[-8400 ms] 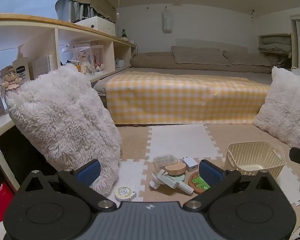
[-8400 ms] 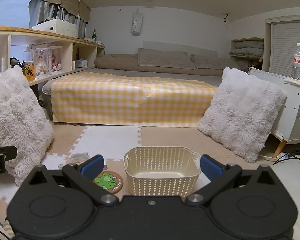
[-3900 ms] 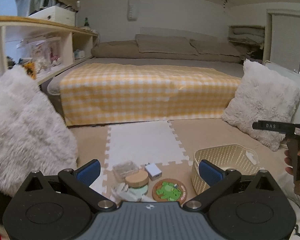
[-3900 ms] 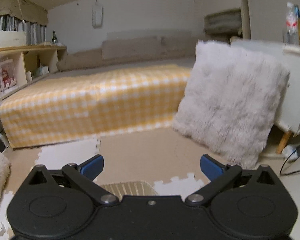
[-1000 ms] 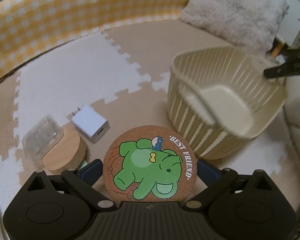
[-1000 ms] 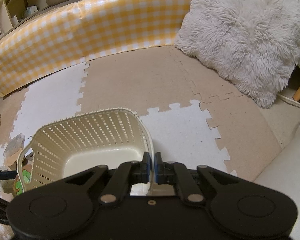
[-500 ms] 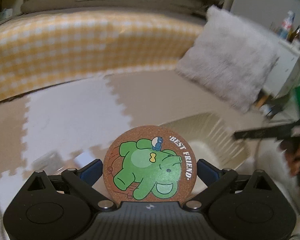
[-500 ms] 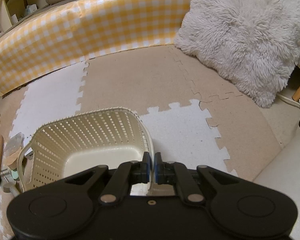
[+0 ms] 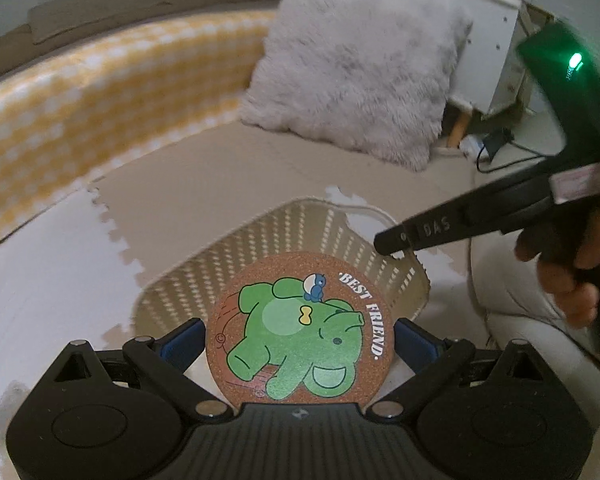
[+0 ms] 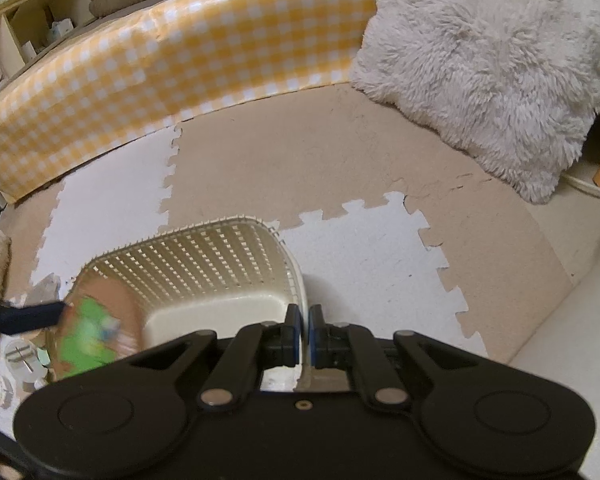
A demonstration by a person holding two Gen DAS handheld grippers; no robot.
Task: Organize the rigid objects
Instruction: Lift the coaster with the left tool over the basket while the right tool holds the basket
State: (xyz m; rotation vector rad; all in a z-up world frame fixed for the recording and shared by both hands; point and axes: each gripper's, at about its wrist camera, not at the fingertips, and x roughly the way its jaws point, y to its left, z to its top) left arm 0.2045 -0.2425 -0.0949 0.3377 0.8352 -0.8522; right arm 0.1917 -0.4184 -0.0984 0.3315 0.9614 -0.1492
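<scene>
My left gripper point(image 9: 298, 342) is shut on a round cork coaster point(image 9: 300, 330) printed with a green cartoon animal and "BEST FRIEND". It holds the coaster upright over the near rim of the cream slotted basket point(image 9: 284, 236). In the right wrist view the coaster point(image 10: 94, 324) appears blurred at the basket's left rim. My right gripper point(image 10: 305, 328) is shut on the basket's near right rim point(image 10: 300, 280). The basket interior point(image 10: 216, 316) looks bare.
Several small items lie on the mat left of the basket, among them a round tape measure point(image 10: 2, 388) and a clear case point(image 10: 46, 286). A fluffy white pillow point(image 10: 488, 64) leans at the right. A yellow checked bed point(image 10: 172, 56) runs along the back.
My left gripper has lifted the coaster off the mat and swung it right, over the basket. My right gripper has stayed shut on the basket rim.
</scene>
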